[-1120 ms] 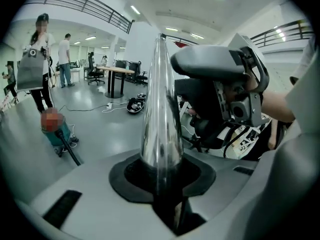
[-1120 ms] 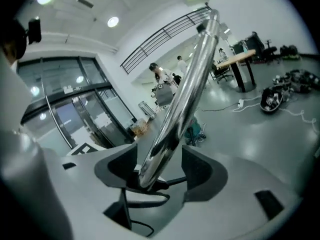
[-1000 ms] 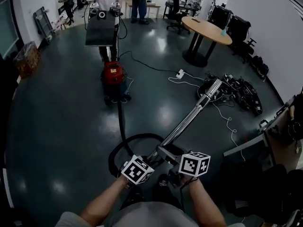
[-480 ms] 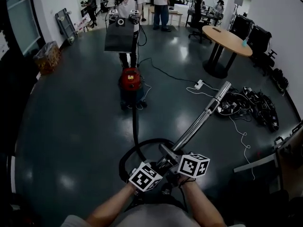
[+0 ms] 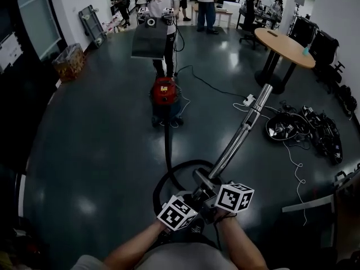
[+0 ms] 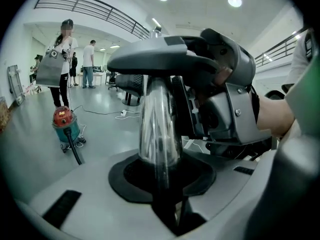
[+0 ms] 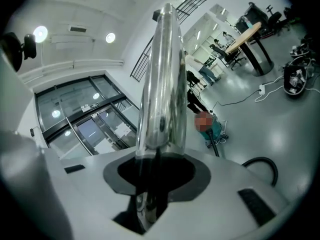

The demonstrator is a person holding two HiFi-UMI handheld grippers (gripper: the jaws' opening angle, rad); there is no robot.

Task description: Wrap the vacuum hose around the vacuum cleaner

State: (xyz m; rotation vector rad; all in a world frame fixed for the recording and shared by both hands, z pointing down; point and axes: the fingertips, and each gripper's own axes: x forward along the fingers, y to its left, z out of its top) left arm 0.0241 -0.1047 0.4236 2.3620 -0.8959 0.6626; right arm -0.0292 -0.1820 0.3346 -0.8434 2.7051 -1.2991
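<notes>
Spreading across the whole head view, the dark glossy floor (image 5: 84,151) carries everything. At the far right stands a round bench (image 5: 284,41) with a wooden top. Far in the middle a person (image 5: 160,4) stands holding a dark flat panel (image 5: 151,41). Just in front of that person, on the near side, sits the red vacuum cleaner (image 5: 165,91) on the floor, well apart from both grippers.

The black vacuum hose (image 5: 167,145) leaves the cleaner and runs straight toward the near side. There it curls into 1 loop on the floor under the grippers, none of it wound round the cleaner.

A long metal wand (image 5: 239,136) slants from the grippers up toward the far right. To the right of it lies a tangle of cables (image 5: 304,128), and a white power strip (image 5: 248,100) lies near its far end.

The left gripper (image 6: 160,171) is clamped on the shiny tube of the wand, just below its grey handle (image 6: 165,59). The right gripper (image 7: 157,179) has just been closing its jaws. They now sit tight round the same tube, right beside the left gripper.
</notes>
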